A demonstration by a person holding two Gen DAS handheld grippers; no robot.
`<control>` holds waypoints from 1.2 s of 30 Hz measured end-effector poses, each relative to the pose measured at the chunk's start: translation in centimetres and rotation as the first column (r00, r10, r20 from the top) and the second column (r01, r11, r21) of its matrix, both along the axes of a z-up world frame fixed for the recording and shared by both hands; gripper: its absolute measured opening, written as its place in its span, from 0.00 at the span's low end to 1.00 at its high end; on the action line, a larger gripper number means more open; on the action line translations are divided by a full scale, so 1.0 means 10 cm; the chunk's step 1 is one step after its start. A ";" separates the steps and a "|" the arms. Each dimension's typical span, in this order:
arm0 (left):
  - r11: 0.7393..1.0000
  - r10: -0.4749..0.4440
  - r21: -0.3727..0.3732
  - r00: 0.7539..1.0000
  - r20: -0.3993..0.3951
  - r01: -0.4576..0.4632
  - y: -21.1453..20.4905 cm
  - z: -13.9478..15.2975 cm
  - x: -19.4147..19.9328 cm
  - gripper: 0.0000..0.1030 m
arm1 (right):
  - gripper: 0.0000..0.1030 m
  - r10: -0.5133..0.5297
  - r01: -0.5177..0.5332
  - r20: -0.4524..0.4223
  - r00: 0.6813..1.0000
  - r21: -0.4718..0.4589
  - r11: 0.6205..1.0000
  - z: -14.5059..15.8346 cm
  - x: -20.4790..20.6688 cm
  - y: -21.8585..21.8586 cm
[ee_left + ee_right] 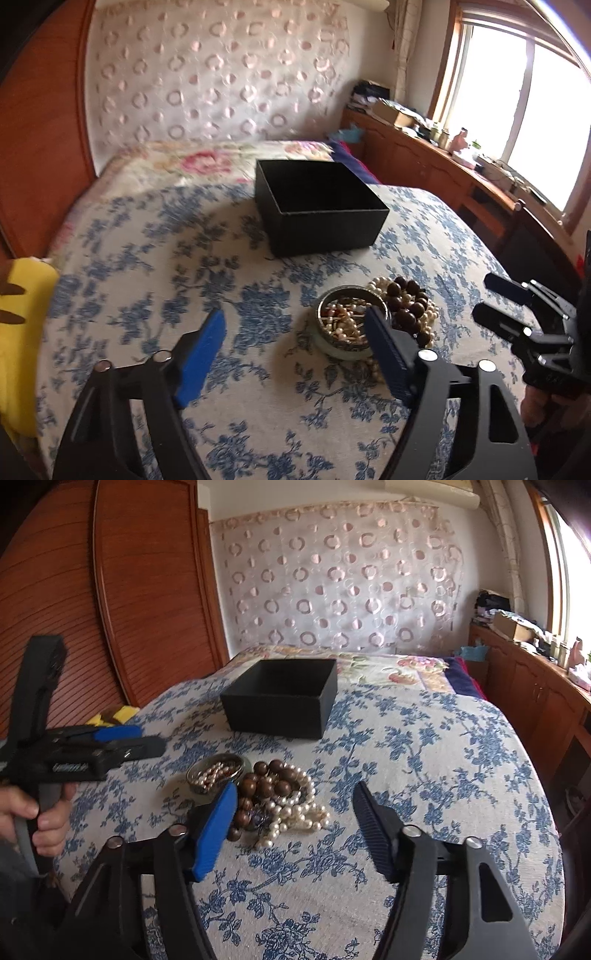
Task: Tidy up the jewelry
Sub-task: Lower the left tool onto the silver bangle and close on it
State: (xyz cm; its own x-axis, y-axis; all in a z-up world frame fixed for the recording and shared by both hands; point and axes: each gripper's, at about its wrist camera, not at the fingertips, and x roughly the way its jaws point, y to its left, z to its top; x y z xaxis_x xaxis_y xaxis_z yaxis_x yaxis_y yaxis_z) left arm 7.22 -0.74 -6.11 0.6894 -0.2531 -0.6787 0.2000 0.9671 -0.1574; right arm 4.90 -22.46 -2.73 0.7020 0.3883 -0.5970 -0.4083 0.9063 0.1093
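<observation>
1. Blue-flowered bedspread [424,775] is carrying everything on the bed: a black box [284,698] is sitting open toward the far side, and the jewelry is lying nearer.
2. The left claw [295,354] is hovering with its fingers spread wide apart, gripping nothing; the small bowl of beads [349,325] is sitting just past its right finger [388,354].
3. The right claw [295,830] is likewise gaping apart and empty, with the pearl necklace [295,812] and brown bead bracelet [266,782] piled between its fingers, closer to the left blue pad [218,830].
4. Bowl and pile are touching each other, well apart from the box.
5. Open bedspread is stretching right of the pile; the bed edge is dropping toward a wooden cabinet [528,690].
</observation>
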 end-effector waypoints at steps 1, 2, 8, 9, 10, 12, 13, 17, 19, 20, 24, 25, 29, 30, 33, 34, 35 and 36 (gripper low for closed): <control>1.000 -0.004 -0.005 1.000 -0.010 0.004 -0.01 -0.02 0.03 0.64 | 0.60 0.008 -0.008 -0.007 1.000 -0.005 1.000 -0.01 0.00 0.01; 1.000 -0.009 -0.011 1.000 -0.024 0.009 -0.02 -0.05 0.08 0.61 | 0.57 0.016 -0.017 -0.013 1.000 -0.008 1.000 -0.03 0.01 0.02; 0.999 -0.041 -0.039 0.995 -0.094 0.037 -0.08 -0.18 0.27 0.42 | 0.51 0.053 -0.053 -0.049 0.997 -0.011 0.999 -0.08 0.07 0.07; 0.998 -0.048 -0.041 0.993 -0.108 0.044 -0.11 -0.21 0.30 0.37 | 0.51 0.056 -0.057 -0.051 0.997 -0.016 0.998 -0.09 0.08 0.08; 0.998 -0.054 -0.044 0.992 -0.115 0.049 -0.12 -0.22 0.31 0.35 | 0.51 0.060 -0.061 -0.051 0.997 -0.018 0.998 -0.08 0.09 0.08; 0.997 -0.066 -0.047 0.990 -0.125 0.060 -0.16 -0.24 0.33 0.27 | 0.51 0.061 -0.062 -0.051 0.997 -0.017 0.998 -0.07 0.10 0.09; 0.997 -0.070 -0.049 0.989 -0.128 0.065 -0.17 -0.24 0.33 0.26 | 0.51 0.062 -0.062 -0.051 0.997 -0.015 0.998 -0.06 0.09 0.08; 0.996 -0.081 -0.031 0.987 -0.136 0.078 -0.23 -0.27 0.40 0.15 | 0.51 0.066 -0.066 -0.048 0.997 -0.015 0.998 -0.06 0.07 0.09; 0.996 -0.085 -0.027 0.986 -0.141 0.082 -0.24 -0.28 0.42 0.08 | 0.51 0.065 -0.066 -0.049 0.997 -0.018 0.998 -0.07 0.08 0.09; 0.997 -0.083 -0.016 0.986 -0.142 0.081 -0.25 -0.28 0.43 0.04 | 0.51 0.066 -0.067 -0.050 0.997 -0.019 0.998 -0.07 0.08 0.09; 0.996 -0.086 -0.002 0.990 -0.109 0.087 -0.22 -0.25 0.40 0.03 | 0.51 0.067 -0.068 -0.053 0.996 -0.020 0.997 -0.09 0.08 0.09; 0.997 -0.081 -0.002 0.992 -0.100 0.081 -0.20 -0.23 0.38 0.03 | 0.51 0.068 -0.069 -0.054 0.996 -0.022 0.997 -0.10 0.08 0.09; 0.998 -0.059 -0.007 0.997 -0.056 0.059 -0.13 -0.14 0.28 0.03 | 0.51 0.081 -0.083 -0.057 0.995 -0.034 0.996 -0.11 0.12 0.11; 0.999 -0.053 -0.011 0.998 -0.045 0.052 -0.11 -0.13 0.26 0.03 | 0.50 0.087 -0.089 -0.060 0.994 -0.036 0.995 -0.12 0.14 0.12; 0.999 -0.034 -0.014 0.999 -0.017 0.034 -0.07 -0.08 0.18 0.03 | 0.36 0.099 -0.103 -0.073 0.992 -0.053 0.993 -0.13 0.25 0.15; 0.999 -0.031 -0.015 0.999 -0.012 0.031 -0.06 -0.07 0.17 0.03 | 0.34 0.105 -0.109 -0.080 0.991 -0.054 0.993 -0.14 0.30 0.16; 0.999 -0.026 -0.017 1.000 -0.003 0.026 -0.06 -0.06 0.15 0.03 | 0.34 0.105 -0.110 -0.087 0.991 -0.055 0.992 -0.15 0.33 0.16; 1.000 -0.021 -0.019 1.000 0.004 0.021 -0.06 -0.05 0.12 0.03 | 0.34 0.106 -0.111 -0.096 0.990 -0.051 0.992 -0.15 0.38 0.16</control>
